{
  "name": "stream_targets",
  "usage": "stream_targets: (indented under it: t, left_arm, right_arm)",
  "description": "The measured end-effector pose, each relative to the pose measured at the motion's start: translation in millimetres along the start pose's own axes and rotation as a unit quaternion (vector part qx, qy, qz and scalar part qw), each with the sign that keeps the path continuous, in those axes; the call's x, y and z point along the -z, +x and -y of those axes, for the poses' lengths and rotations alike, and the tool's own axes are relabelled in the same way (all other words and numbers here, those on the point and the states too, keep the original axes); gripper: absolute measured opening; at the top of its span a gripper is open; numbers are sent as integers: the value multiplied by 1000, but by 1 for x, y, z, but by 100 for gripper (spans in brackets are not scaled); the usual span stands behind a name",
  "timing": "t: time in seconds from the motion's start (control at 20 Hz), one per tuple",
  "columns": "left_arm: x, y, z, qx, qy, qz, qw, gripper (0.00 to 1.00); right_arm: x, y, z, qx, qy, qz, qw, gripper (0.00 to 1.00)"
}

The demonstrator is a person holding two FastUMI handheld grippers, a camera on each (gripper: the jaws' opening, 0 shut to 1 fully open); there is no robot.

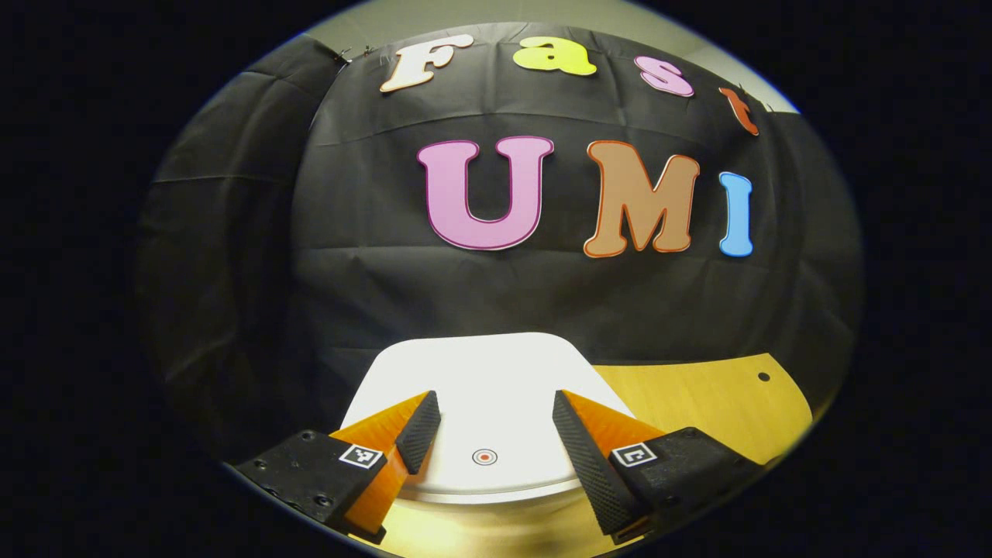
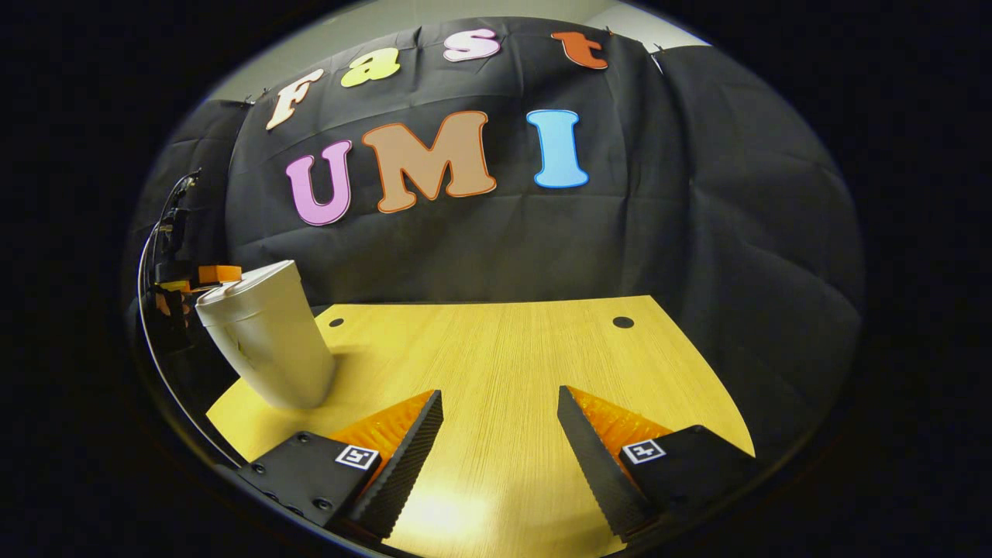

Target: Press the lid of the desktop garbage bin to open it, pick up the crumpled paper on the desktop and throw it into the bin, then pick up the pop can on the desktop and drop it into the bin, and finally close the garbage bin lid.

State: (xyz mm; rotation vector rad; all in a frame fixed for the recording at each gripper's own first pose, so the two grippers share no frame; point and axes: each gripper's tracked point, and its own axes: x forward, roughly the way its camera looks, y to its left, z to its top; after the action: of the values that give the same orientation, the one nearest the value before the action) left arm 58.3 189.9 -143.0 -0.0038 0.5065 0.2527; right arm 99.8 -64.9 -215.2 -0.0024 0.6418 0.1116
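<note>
The garbage bin (image 2: pixel 267 341) stands on the tabletop (image 2: pixel 511 364) at its left side, seen whole from the side in the right gripper view, pale and tapering, with its lid (image 1: pixel 484 411) down. In the left gripper view that lid lies directly below and ahead, a white flat top with a small round target mark (image 1: pixel 484 457) near its front edge. The left tongs (image 1: pixel 496 438) hang just over it, jaws apart with nothing between them; whether they touch the lid I cannot tell. The right tongs (image 2: pixel 500 442) are likewise apart and empty, over bare wood well clear of the bin.

This looks like the lid step, either the opening press or the last closing; I cannot say which. If opening, the next move calls for a straight push down on the marked spot.

The right gripper view also catches the other gripper (image 2: pixel 213 273) perched at the bin's top, while the left gripper view gives the lid's face and mark
</note>
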Motion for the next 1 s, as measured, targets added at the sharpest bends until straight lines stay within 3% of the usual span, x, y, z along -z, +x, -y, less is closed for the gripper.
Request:
stream_targets:
  t: [0.15, 0.3, 0.4, 0.6, 0.9, 1.0]
  left_arm:
    - [7, -1, 3, -1, 40, -6, 999, 92]
    - [1, -6, 9, 9, 50, 35, 998, 92]
    - [0, -4, 9, 12, 27, 56, 998, 90]
    - [-11, -10, 10, 20, 40, 79, 996, 94]
    - [1, -5, 14, 29, 26, 43, 998, 91]
    - [5, -1, 21, 48, 60, 13, 997, 93]
  right_arm:
    - [2, 2, -2, -3, 5, -3, 1000, 98]
    - [-1, 3, -8, -9, 4, 1, 1000, 98]
    - [-4, 4, -10, -13, 2, 1, 1000, 98]
    - [-22, 1, -11, -17, 10, 20, 1000, 98]
    - [-31, 4, -17, -20, 2, 28, 999, 98]
    - [-28, 7, -20, -22, -5, 22, 1000, 98]
